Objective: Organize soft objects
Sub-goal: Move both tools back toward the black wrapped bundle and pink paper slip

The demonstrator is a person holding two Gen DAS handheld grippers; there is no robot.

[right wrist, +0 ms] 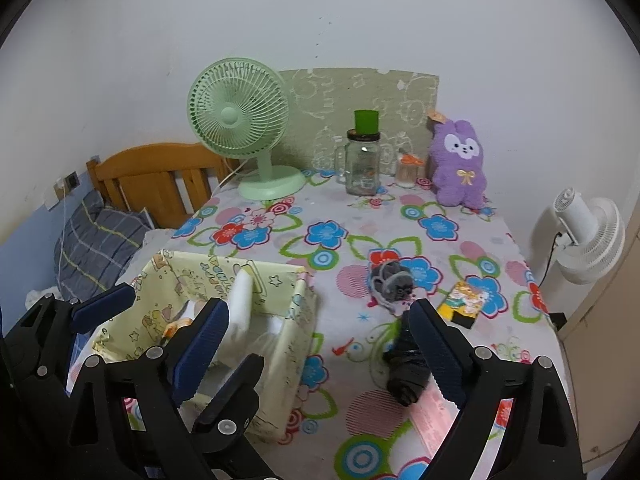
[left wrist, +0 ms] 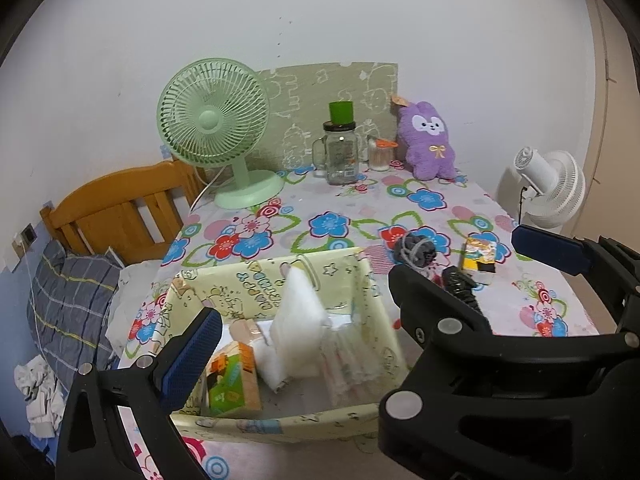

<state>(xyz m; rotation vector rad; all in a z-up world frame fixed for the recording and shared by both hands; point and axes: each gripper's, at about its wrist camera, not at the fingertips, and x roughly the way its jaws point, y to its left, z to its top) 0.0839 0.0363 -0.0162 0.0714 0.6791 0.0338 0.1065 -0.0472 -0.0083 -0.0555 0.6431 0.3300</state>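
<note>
Seemingly between picks, the left claw (left wrist: 362, 280) hangs spread and empty over the yellow fabric bin (left wrist: 372, 312) at the bench's near-left corner. From the right wrist, the right claw (right wrist: 320, 334) gapes empty above a dark rolled bundle (right wrist: 404, 372) near the bench's front edge, grey socks (right wrist: 392, 282) beyond; the next move, I judge, is lowering and pinching that bundle.
</note>
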